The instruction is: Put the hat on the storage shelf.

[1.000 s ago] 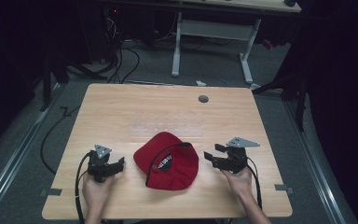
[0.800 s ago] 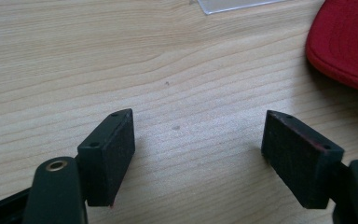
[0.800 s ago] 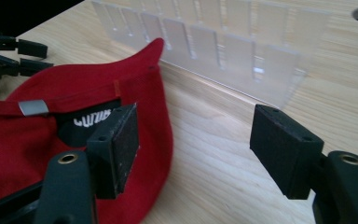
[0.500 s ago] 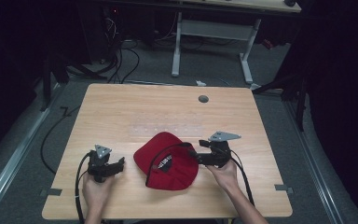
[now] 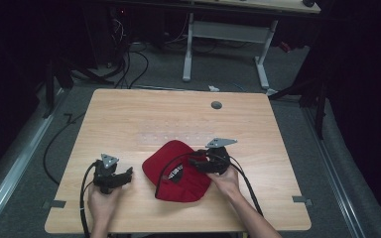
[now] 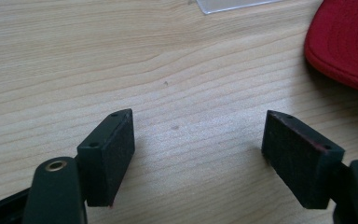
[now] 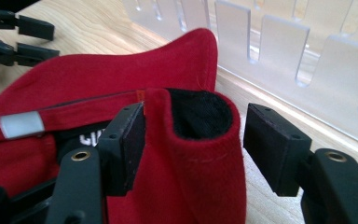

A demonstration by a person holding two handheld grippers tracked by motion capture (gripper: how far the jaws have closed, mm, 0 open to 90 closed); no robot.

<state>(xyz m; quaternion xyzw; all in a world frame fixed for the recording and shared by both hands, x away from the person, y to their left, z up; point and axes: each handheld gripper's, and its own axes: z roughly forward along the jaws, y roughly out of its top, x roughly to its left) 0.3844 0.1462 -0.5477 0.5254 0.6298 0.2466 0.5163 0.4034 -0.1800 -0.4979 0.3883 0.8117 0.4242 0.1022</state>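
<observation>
On the left of the high view, the left tongs [image 5: 127, 173] rest low on the wooden tabletop [image 5: 129, 119], held in the person's left hand [image 5: 101, 201], with a black cable [image 5: 83, 198] looping off the near edge. In the left gripper view their jaws stand wide apart with only bare wood between them, and the edge of the red cap [image 6: 347, 42] shows just beyond the far jaw, not touching it.

The red cap [image 5: 178, 171] lies near the middle of the tabletop's near half, inside facing up, with a dark label [image 5: 175, 173] showing.

To its right, the right tongs [image 5: 194, 161] reach over the cap from the person's right hand [image 5: 225, 181]. In the right gripper view a raised fold of the cap's red fabric [image 7: 200, 154] stands between the jaws: one jaw touches it, the other stands a little apart, so the tongs are partly open and not clamped. A clear slotted rack [image 7: 279, 51] sits just behind the cap.
</observation>
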